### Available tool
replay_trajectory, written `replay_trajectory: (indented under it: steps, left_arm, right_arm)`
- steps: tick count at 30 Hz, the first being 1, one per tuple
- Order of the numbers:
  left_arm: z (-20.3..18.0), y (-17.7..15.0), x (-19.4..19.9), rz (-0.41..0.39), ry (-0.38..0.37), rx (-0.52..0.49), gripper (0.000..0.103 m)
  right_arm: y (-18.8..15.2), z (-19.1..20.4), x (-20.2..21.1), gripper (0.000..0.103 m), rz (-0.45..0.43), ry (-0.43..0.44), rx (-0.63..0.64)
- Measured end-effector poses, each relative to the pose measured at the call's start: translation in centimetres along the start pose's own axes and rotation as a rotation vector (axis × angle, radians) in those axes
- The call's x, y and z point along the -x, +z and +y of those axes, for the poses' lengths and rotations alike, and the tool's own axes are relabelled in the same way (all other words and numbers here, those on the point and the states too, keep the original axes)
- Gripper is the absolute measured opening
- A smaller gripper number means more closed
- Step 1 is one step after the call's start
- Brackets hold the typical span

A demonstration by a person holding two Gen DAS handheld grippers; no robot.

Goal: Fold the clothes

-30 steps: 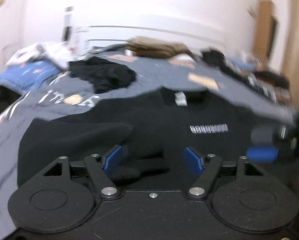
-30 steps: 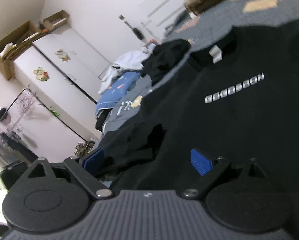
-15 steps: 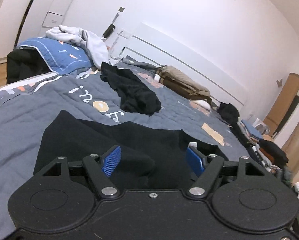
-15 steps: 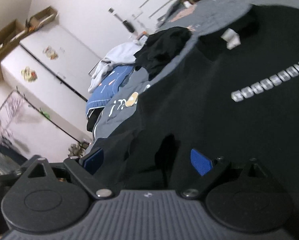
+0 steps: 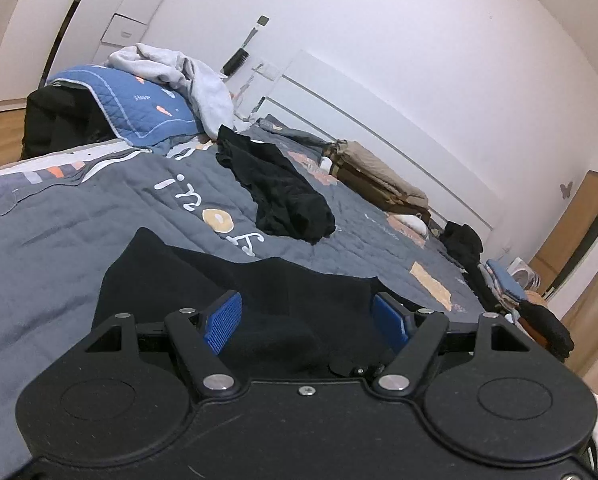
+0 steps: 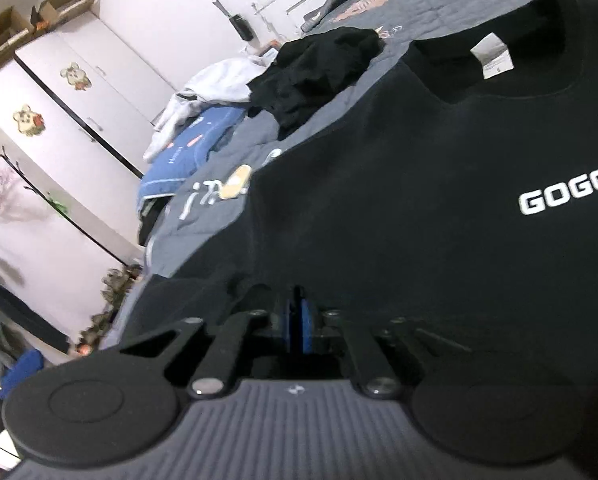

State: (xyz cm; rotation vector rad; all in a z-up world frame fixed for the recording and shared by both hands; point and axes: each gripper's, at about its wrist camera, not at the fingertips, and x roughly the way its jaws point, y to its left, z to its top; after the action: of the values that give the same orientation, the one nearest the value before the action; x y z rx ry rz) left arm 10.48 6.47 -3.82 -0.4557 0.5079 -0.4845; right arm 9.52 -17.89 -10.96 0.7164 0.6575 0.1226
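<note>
right gripper (image 6: 297, 320) | clamped on black sweatshirt (image 6: 439, 184) fabric, for folding | left gripper (image 5: 307, 320) | held open astride sweatshirt, nothing pinched

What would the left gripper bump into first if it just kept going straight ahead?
Most likely the black sweatshirt: its fabric already bulges between the open left gripper. The grey quilt lies beyond it. Depth is hard to judge here.

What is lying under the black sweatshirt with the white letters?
The black sweatshirt with white letters lies spread on a grey quilted bed cover with printed patterns. The cover shows around its edges; whatever is directly beneath the sweatshirt is hidden.
</note>
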Motion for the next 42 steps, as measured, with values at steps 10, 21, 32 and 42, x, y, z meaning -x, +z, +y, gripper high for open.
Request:
replay_trajectory:
  steps: [10, 21, 32, 42]
  left_arm:
    - [-0.2, 0.1, 0.3, -0.015, 0.006, -0.002, 0.072]
    - [-5.1, -3.4, -2.5, 0.061, 0.027, -0.343, 0.082]
    - [-9.7, -14.3, -8.4, 0.094, 0.211, -1.223, 0.075]
    - [-8.0, -18.7, -11.5, -0.004, 0.324, -1.686, 0.053]
  right_arm:
    - [6.9, -1.0, 11.0, 0.004, -0.226, -0.006, -0.058]
    - [13.6, -12.6, 17.4, 0.005, -0.285, -0.416, -0.047]
    - [12.2, -16.7, 14.8, 0.005, -0.279, -0.424, -0.105]
    - [12.2, -16.7, 14.8, 0.005, -0.277, -0.440, -0.090]
